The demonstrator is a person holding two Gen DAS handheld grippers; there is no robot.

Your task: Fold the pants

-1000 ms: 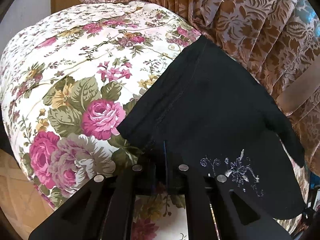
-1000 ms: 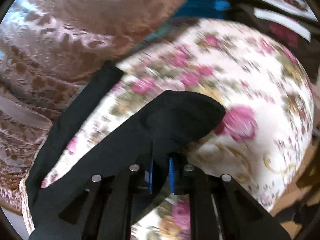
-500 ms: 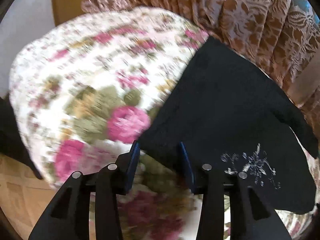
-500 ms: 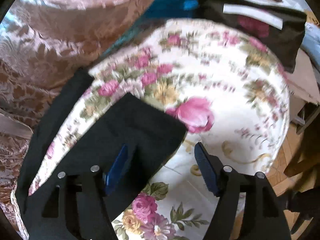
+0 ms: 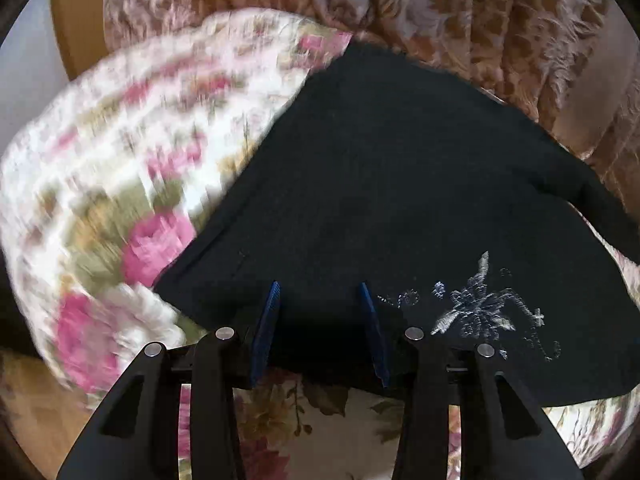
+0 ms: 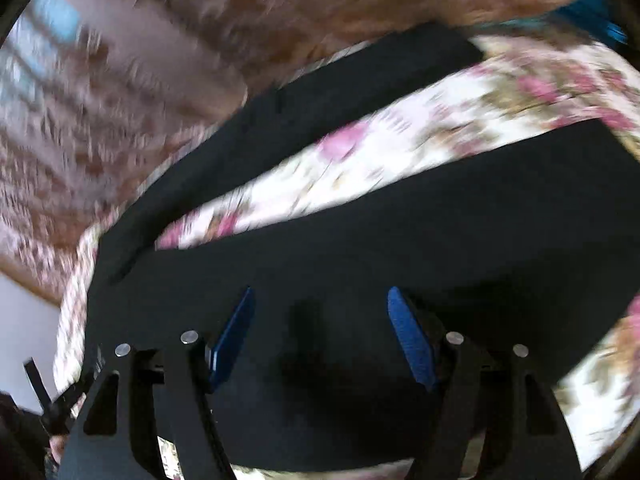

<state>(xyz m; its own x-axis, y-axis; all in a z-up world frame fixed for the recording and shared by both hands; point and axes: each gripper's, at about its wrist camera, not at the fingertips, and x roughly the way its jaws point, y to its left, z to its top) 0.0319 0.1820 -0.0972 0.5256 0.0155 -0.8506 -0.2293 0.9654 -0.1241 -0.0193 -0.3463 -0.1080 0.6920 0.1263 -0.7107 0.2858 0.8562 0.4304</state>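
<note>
Left wrist view, from left to right: a floral cloth [image 5: 120, 184], blurred, covers the rounded surface, with wood floor [image 5: 44, 408] at the lower left edge. Black pants [image 5: 400, 184] lie flat on the cloth, filling the middle and right of the view, their near hem running from lower left toward the right. The left gripper [image 5: 320, 300] sits low in the middle with its jaws spread; they have just been opening, and the blue pads [image 5: 266, 328] stand apart over the pants' near edge without pinching it. Right of the gripper, a silver embroidery [image 5: 480, 308] marks the fabric. A thin black strip of the pants trails off to the far right. Behind it all hangs a brown patterned curtain [image 5: 460, 12].

Right wrist view is heavily blurred. At left is the same curtain [image 6: 140, 92]. One narrow black leg [image 6: 320, 108] runs diagonally from lower left to upper right, a band of floral cloth [image 6: 400, 152] beside it, then the broad folded part of the pants [image 6: 460, 248] across the lower frame. The right gripper [image 6: 320, 296] hovers over this part, jaws wide; they too have just been opening, and nothing is clamped between the pads [image 6: 410, 340]. Something teal [image 6: 592, 4] shows at the top right.
</note>
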